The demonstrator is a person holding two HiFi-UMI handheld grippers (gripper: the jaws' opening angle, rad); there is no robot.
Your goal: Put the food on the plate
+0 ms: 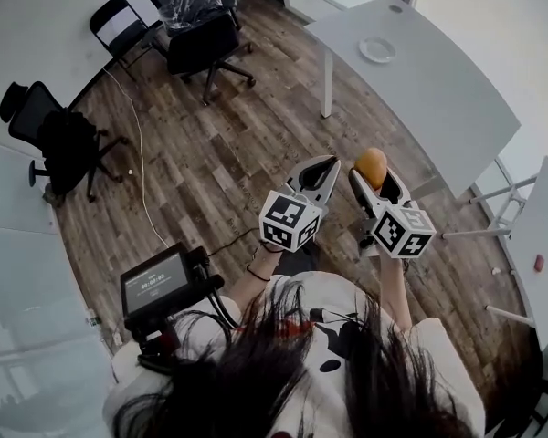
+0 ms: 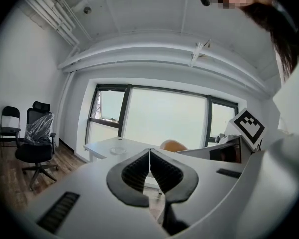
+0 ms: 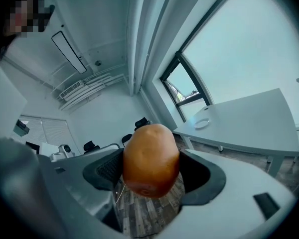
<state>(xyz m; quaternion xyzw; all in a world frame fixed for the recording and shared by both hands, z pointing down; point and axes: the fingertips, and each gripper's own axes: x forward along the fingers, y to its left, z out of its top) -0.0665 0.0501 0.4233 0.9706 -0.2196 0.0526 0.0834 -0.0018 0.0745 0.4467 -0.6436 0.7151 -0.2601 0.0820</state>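
Observation:
An orange-brown piece of food (image 3: pixel 150 159), rounded like a potato, sits clamped between the pads of my right gripper (image 3: pixel 152 169). In the head view the same food (image 1: pixel 372 167) shows at the tip of the right gripper (image 1: pixel 374 181), held above the wooden floor. My left gripper (image 2: pixel 149 167) is shut with nothing in it, its pads pressed together, and it hangs just left of the right one (image 1: pixel 325 173). A small white plate (image 1: pixel 377 50) lies on the white table (image 1: pixel 438 89) further ahead, apart from both grippers. The plate (image 3: pixel 202 123) also shows in the right gripper view.
Black office chairs (image 1: pixel 201 44) stand on the wooden floor at the back left, one more chair (image 1: pixel 59 144) at the left. A second white table (image 1: pixel 543 245) with a small pink thing (image 1: pixel 539 263) is at the right edge. A cable runs across the floor.

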